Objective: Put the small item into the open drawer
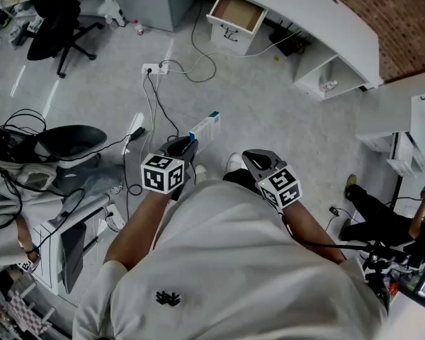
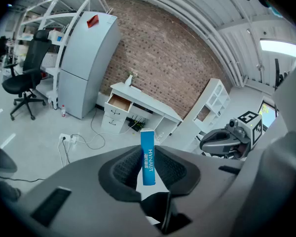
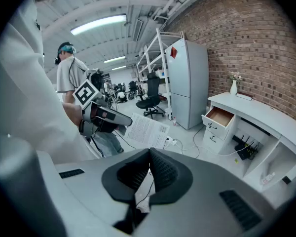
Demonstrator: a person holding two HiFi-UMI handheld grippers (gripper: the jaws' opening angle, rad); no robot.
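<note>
Head view has you standing well back from the white desk (image 1: pixel 319 9) that curves across the upper right of the frame, and its open drawer (image 1: pixel 235 13) is at top centre with the brown inside showing. Your left gripper (image 1: pixel 186 147) sits just left of centre and it's clamped on a small blue and white box (image 1: pixel 205 127), which sticks out past the jaws toward the top of the frame. Left gripper view backs that up: both pads press on the box's sides, and it stands upright between them with its top end above the pad tips. The drawer is well beyond it, up and left of the box. Your right gripper (image 1: pixel 257 160) is just right of centre, jaws closed together with nothing between them, which is plain in the right gripper view. A white power strip (image 1: pixel 154 69) lies on the grey floor (image 1: pixel 269 98) between you and the desk, and a black office chair (image 1: pixel 53 13) sits at upper left.
</note>
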